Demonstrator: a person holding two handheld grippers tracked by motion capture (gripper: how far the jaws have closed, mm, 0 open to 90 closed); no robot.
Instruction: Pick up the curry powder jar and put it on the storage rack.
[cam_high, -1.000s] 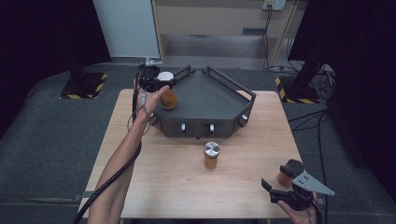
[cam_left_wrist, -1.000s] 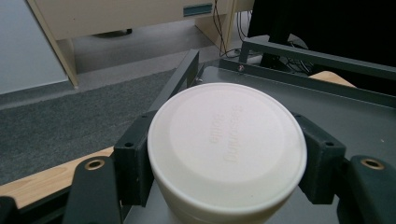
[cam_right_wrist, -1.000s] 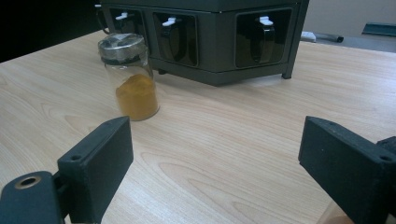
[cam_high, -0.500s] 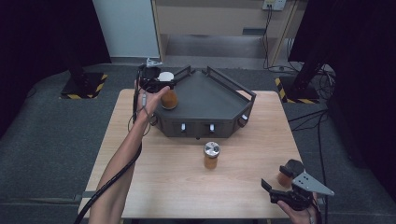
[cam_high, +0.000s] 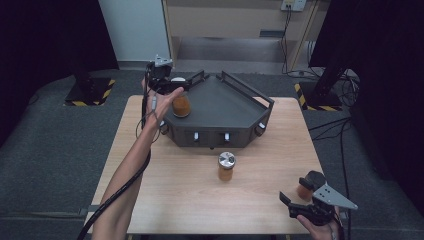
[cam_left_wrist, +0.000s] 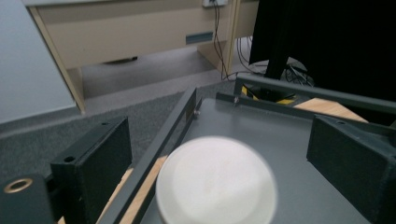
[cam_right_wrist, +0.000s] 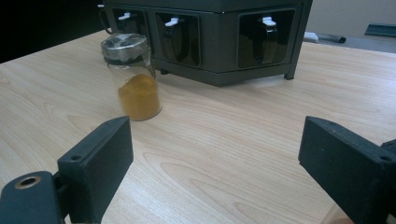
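While the left hand-held gripper (cam_high: 176, 85) hovers over the far left corner of the dark rack (cam_high: 225, 107), a white-lidded jar (cam_left_wrist: 215, 181) sits low between its jaws in the left gripper view, too blurred to say whether the pads touch it. The jaws stand wide apart on either side of the lid, so I judge that nothing is clamped. In the high view an orange-filled jar (cam_high: 181, 105) stands on the rack's top just near of that gripper, beside the person's left hand (cam_high: 162, 100); whether it is the same jar as the white-lidded one I cannot tell.

Near the right edge of the desk (cam_high: 165, 200), the right hand-held gripper (cam_high: 287, 202) rests low with its jaws spread wide and empty. A second jar (cam_right_wrist: 132, 84), metal-capped and half full of orange powder, stands upright on the desk just in front of the rack's near face, well apart from that gripper.

My reading is that jars are being set onto the rack and the left side is mid-placement or release. Next the right gripper would need to travel left and far, straddle the metal-capped jar below its cap, and close squarely to avoid tipping it.
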